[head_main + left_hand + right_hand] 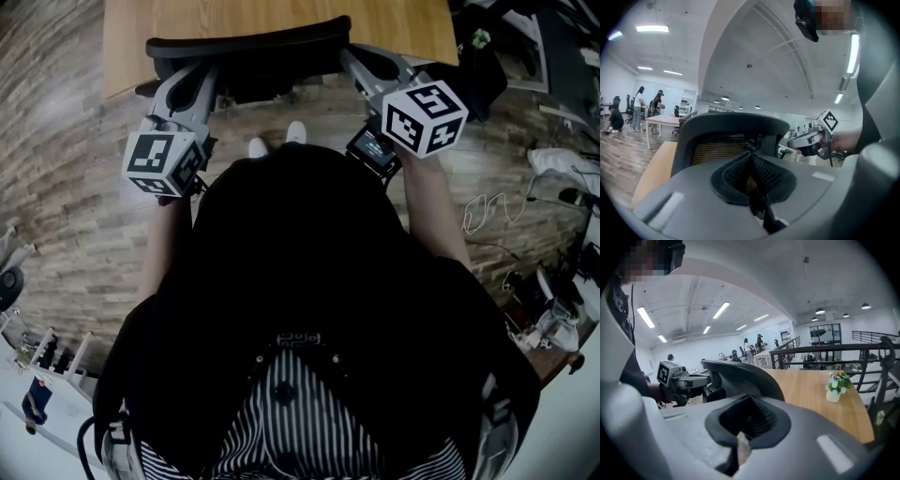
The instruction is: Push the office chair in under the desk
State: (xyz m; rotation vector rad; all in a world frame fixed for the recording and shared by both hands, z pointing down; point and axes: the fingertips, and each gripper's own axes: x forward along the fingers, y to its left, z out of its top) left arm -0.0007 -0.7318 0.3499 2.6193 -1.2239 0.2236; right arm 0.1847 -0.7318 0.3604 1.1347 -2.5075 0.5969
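Black mesh and a curved black top rail make up the backrest of the one office chair (248, 47). It stands at the near edge of the one wooden desk (281, 23), with the rail overlapping that edge in the head view. The seat and base are hidden below it.

Two grippers work on it. The left gripper (199, 75) meets the left end of the backrest and the right gripper (354, 58) the right end. Each carries one marker cube, the left cube (161, 161) and the right cube (424, 114) sitting near the person's wrists. Both pairs of jaws are closed together with nothing clamped between them. Their tips point at the back of the backrest, though the exact contact is hard to make out.

Both forearms reach straight ahead from the person's dark top, and the grippers tilt slightly down toward the far side. Two white shoes (258, 147) show on the plank floor (66, 187) just behind the chair.

To the left the floor lies open. To the right, a white cable (487, 211) and mixed gear crowd the floor.

On the desk's far right part stands one small flower pot (836, 387), well apart from the chair, and a dark railing (825, 350) runs behind it.
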